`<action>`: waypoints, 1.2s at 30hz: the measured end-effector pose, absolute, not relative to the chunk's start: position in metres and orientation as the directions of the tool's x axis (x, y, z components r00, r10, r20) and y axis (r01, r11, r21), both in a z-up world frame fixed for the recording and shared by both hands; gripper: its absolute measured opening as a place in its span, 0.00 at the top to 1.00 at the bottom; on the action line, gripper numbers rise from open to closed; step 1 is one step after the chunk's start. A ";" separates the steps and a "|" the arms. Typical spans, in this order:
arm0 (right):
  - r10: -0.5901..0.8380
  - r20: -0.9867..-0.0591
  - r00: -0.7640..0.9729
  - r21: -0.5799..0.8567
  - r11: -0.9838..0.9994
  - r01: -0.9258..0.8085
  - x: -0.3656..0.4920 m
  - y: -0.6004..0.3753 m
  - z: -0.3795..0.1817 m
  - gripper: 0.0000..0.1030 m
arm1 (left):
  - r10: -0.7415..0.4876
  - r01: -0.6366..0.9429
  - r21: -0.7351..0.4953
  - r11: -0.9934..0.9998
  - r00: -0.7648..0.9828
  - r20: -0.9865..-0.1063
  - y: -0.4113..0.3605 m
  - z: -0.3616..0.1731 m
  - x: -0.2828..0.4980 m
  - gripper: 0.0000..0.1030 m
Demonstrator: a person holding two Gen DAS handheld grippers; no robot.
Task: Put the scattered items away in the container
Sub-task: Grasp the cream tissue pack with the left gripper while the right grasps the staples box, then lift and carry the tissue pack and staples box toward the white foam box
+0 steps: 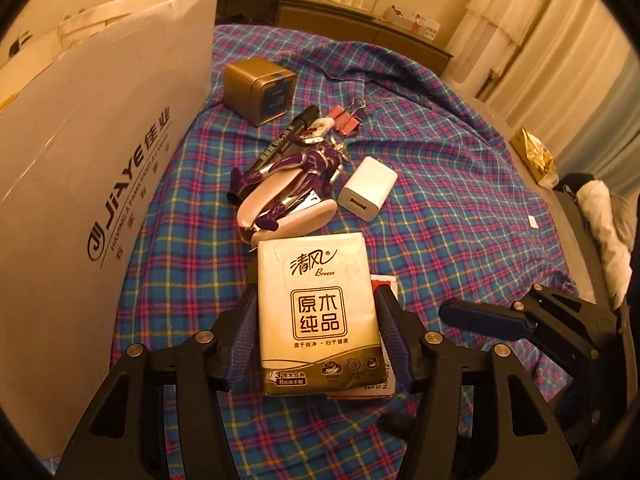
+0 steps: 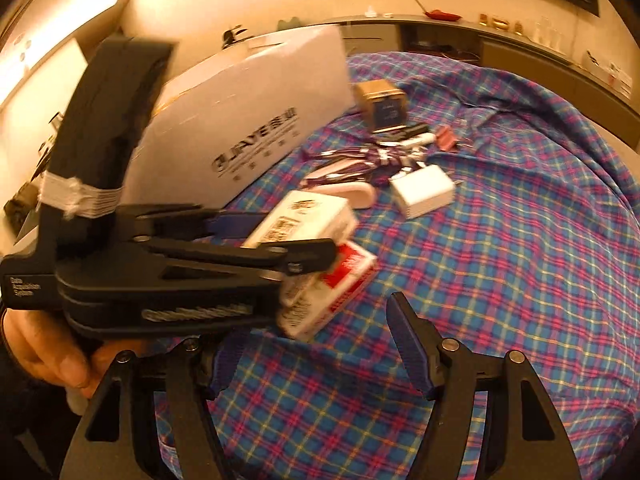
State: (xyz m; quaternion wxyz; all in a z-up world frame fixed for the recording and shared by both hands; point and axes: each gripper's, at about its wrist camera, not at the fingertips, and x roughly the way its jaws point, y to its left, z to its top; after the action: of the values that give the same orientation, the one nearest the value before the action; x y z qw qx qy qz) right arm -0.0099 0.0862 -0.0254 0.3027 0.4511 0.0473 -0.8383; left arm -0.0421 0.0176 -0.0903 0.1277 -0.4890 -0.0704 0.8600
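Left gripper (image 1: 316,332): jaws spread at full width, one on each side of the tissue pack (image 1: 316,312). The pads stand just beside the pack's long edges; firm pressure on it cannot be confirmed, so no grip is recorded. The straddle suggests the pack is the item in hand.

Under the pack's right edge lies a red-and-white card box (image 2: 344,280), so the pack sits partly propped on it, above the plaid bedcover (image 1: 460,220).

Right gripper (image 2: 320,344): jaws wide apart, nothing between them, held off to the side above bare cover, apparently waiting.

Beyond the pack, in a loose cluster: a purple figure (image 1: 292,176) lying across a white stapler (image 1: 288,216), a white charger (image 1: 368,188), a black marker (image 1: 284,136), pink binder clips (image 1: 348,118) and a gold tin (image 1: 260,90).

The container, a white paper bag (image 1: 100,152), stands upright along the left, close to the cluster, so carries should be short.
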 end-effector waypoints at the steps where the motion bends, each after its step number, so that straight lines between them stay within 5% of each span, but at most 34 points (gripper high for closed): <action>1: -0.454 -0.788 -0.416 0.171 -0.811 0.560 -0.008 0.080 -0.027 0.33 | 0.279 -0.152 -0.234 -0.960 -0.495 -0.823 0.019 -0.090 -0.042 0.44; 15: -0.367 -0.805 -0.466 0.100 -0.858 0.503 -0.024 0.054 -0.054 0.32 | 0.202 -0.081 -0.189 -0.979 -0.549 -0.811 -0.011 -0.078 -0.039 0.48; 21: -0.388 -0.805 -0.449 0.172 -0.876 0.451 -0.032 0.072 -0.052 0.55 | 0.207 -0.088 -0.191 -0.978 -0.561 -0.802 -0.014 -0.072 -0.034 0.48; 36: -0.330 -0.805 -0.493 0.062 -0.873 0.484 -0.028 0.061 -0.042 0.61 | 0.175 -0.102 -0.142 -0.985 -0.624 -0.761 -0.013 -0.054 -0.024 0.48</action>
State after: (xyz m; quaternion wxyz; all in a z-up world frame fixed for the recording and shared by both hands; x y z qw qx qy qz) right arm -0.0285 0.0610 -0.0417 0.2367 0.4445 0.0861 -0.8596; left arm -0.0240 -0.0126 -0.0545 0.0769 -0.4264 -0.0425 0.9002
